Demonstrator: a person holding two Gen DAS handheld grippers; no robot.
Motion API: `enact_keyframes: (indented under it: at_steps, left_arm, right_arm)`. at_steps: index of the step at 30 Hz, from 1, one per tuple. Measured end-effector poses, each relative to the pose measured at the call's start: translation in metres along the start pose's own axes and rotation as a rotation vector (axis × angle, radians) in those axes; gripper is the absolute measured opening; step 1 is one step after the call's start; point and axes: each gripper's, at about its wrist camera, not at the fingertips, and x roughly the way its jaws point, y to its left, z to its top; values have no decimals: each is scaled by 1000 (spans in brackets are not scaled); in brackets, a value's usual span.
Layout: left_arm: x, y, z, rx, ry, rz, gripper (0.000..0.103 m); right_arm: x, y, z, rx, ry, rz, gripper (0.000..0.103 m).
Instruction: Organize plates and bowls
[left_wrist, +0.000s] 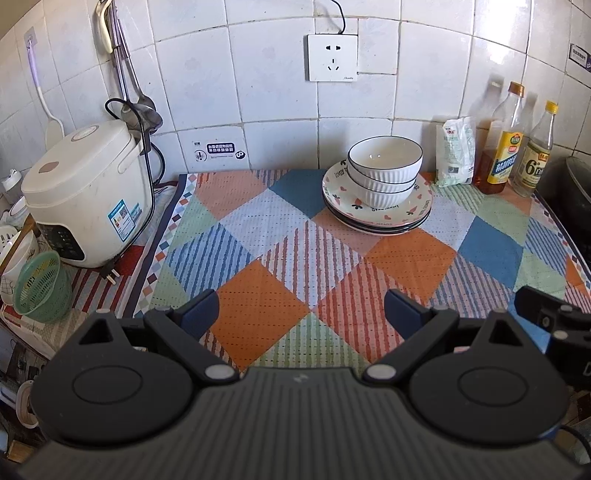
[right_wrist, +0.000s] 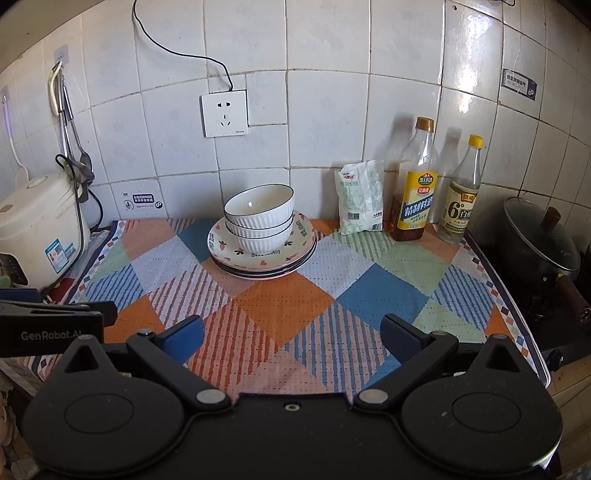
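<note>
Both wrist views, kitchen bench covered by a patterned cloth (left_wrist: 258, 295). The task's ware stands as one pile toward the rear of the bench, near the tiled wall: three ribbed white bowls (left_wrist: 384, 170) with dark rims, nested one inside another, resting on a stack of plates (left_wrist: 376, 218) with heart and strawberry decoration; the plate count cannot be told exactly. To the pile's right stand a white packet (right_wrist: 360, 197) and two bottles (right_wrist: 413, 188); a rice cooker (left_wrist: 85, 192) stands well apart to its left, and a lidded pot (right_wrist: 539, 236) sits at the far right.

The left gripper (left_wrist: 301, 312) and the right gripper (right_wrist: 291, 338) both hover over the cloth, well short of the pile. Each has its fingers (right_wrist: 183, 338) spread wide and holds nothing.

Handling, as a judgement: the ware looks like glazed ceramic, hence stiff, fairly heavy for its bulk, smooth enough to slip between pads, and liable to chip or break if knocked or dropped. The bowls are best taken one at a time by the rim wall, one finger inside and one outside; the ribbing outside may aid the hold. The plates lie flat with little exposed edge, so a pinch across the raised rim, with the other gripper steadying the stack, seems the surest purchase. The nested bowls may lift together if the fit is tight.
</note>
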Motion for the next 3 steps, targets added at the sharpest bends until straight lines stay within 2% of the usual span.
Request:
enact_keyframes:
  at_steps: [3]
  left_arm:
    - [0, 0, 0, -2, 1, 2, 97]
  right_arm:
    - [0, 1, -1, -2, 2, 0, 102]
